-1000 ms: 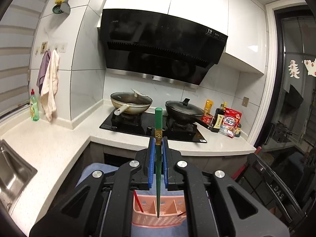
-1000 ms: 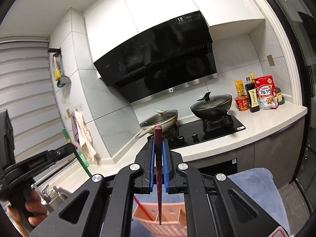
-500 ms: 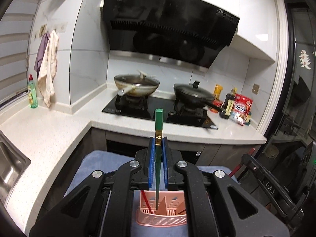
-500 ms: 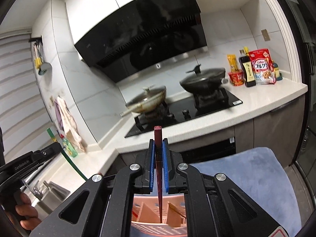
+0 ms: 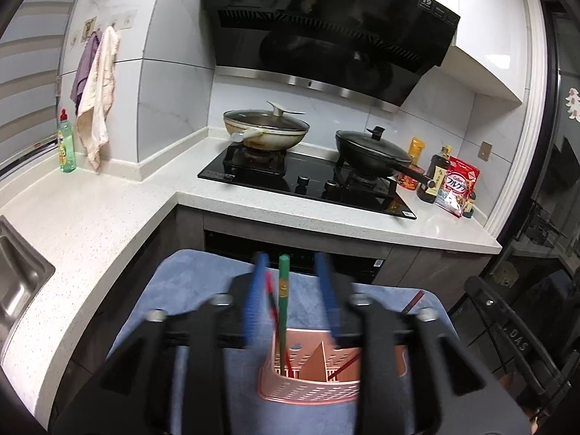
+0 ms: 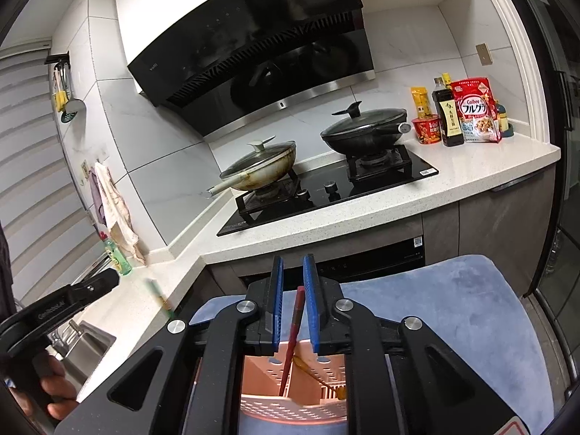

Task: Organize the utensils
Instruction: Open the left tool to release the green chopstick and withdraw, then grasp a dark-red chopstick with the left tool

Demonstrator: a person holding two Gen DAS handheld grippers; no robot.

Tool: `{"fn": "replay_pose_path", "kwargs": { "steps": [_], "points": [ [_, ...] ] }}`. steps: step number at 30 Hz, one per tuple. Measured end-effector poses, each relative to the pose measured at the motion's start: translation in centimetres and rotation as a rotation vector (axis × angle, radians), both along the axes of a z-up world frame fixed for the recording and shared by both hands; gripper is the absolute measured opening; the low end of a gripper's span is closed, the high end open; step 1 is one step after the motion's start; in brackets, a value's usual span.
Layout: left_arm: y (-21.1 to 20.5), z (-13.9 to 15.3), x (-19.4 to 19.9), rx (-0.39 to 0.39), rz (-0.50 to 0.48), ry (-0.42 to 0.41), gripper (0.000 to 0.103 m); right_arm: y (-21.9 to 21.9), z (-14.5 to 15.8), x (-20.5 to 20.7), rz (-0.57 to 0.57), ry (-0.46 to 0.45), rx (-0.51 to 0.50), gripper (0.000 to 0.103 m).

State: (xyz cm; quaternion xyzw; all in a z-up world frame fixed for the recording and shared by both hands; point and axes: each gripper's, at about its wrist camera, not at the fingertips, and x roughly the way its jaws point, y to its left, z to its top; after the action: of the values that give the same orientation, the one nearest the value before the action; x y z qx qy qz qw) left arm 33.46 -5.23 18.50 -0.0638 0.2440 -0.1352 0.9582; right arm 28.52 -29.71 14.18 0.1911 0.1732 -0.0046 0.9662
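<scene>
As jaws part, both tongs (image 5: 291,290) (image 6: 293,297) tilted over basket (image 5: 308,391).

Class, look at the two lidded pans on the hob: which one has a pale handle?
The cream-bodied wok with the glass lid, on the left burner; the black lidded pan beside it has a dark handle.

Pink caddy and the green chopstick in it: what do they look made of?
Caddy: most likely moulded plastic, matte pink, judging by the rows of punched holes and thin divider walls. Green chopstick: smooth, glossy, uniformly coloured with a gold band, so lacquered wood or plastic; I can't tell which.
</scene>
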Motion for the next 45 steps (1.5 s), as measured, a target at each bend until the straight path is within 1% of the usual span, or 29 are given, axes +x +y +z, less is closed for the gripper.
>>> {"fn": "replay_pose_path", "kwargs": {
  "steps": [1, 5, 7, 9, 11, 12, 17, 18, 20, 22, 23, 27, 29, 31, 34, 38, 40, 42, 45],
  "points": [
    [0.2, 0.1, -0.3, 0.0, 0.003, -0.008, 0.042, 0.1, 0.3, -0.4, 0.003, -0.005, -0.008, 0.014],
    [0.3, 0.6, -1.6, 0.03, 0.014, -0.038, 0.044, 0.5, 1.0, -1.7, 0.015, -0.013, -0.029, 0.022],
    [0.4, 0.9, -2.5, 0.047, 0.02, -0.044, 0.049, 0.8, 1.4, -2.7, 0.022, -0.016, -0.042, 0.023],
    [0.6, 0.9, -3.7, 0.068, 0.025, -0.05, 0.049, 1.1, 1.6, -3.8, 0.03, -0.014, -0.05, 0.027],
    [0.8, 0.6, -4.9, 0.093, 0.028, -0.04, 0.049, 1.6, 1.6, -5.4, 0.049, -0.009, -0.052, 0.032],
    [1.0, 0.3, -5.4, 0.103, 0.033, -0.034, 0.049, 1.9, 1.5, -6.2, 0.058, -0.007, -0.058, 0.033],
    [2.3, -2.3, -8.7, 0.138, 0.045, 0.017, 0.05, 4.0, -0.1, -10.8, 0.084, 0.032, -0.157, 0.036],
    [2.6, -2.9, -9.4, 0.144, 0.045, 0.031, 0.05, 4.6, -0.7, -12.0, 0.082, 0.045, -0.181, 0.037],
    [3.2, -4.5, -10.8, 0.165, 0.049, 0.064, 0.05, 5.2, -1.8, -13.8, 0.098, 0.071, -0.2, 0.038],
    [3.5, -5.8, -12.4, 0.197, 0.061, 0.076, 0.05, 5.8, -3.2, -15.8, 0.098, 0.1, -0.217, 0.038],
    [3.8, -6.9, -13.6, 0.219, 0.065, 0.088, 0.05, 6.1, -3.8, -16.6, 0.1, 0.114, -0.223, 0.038],
    [4.3, -10.4, -16.8, 0.261, 0.061, 0.154, 0.05, 7.4, -7.2, -20.7, 0.08, 0.18, -0.255, 0.038],
    [4.8, -12.5, -18.3, 0.261, 0.056, 0.205, 0.05, 8.0, -9.0, -22.3, 0.064, 0.215, -0.26, 0.038],
    [5.3, -14.5, -19.6, 0.247, 0.053, 0.263, 0.05, 8.4, -11.1, -23.9, 0.078, 0.265, -0.224, 0.038],
    [5.6, -16.9, -21.3, 0.258, 0.059, 0.31, 0.05, 9.2, -13.9, -25.9, 0.072, 0.328, -0.232, 0.038],
    [5.3, -18.9, -23.1, 0.304, 0.059, 0.336, 0.05, 10.4, -16.2, -27.5, 0.084, 0.37, -0.25, 0.038],
    [5.4, -19.4, -23.9, 0.304, 0.057, 0.345, 0.05, 11.0, -17.1, -28.3, 0.084, 0.381, -0.262, 0.038],
    [5.7, -19.9, -24.8, 0.287, 0.055, 0.358, 0.05, 11.4, -18.0, -28.7, 0.088, 0.394, -0.258, 0.038],
    [5.7, -20.5, -25.8, 0.286, 0.046, 0.367, 0.05, 11.8, -19.0, -28.9, 0.091, 0.419, -0.243, 0.038]
  ]
}}
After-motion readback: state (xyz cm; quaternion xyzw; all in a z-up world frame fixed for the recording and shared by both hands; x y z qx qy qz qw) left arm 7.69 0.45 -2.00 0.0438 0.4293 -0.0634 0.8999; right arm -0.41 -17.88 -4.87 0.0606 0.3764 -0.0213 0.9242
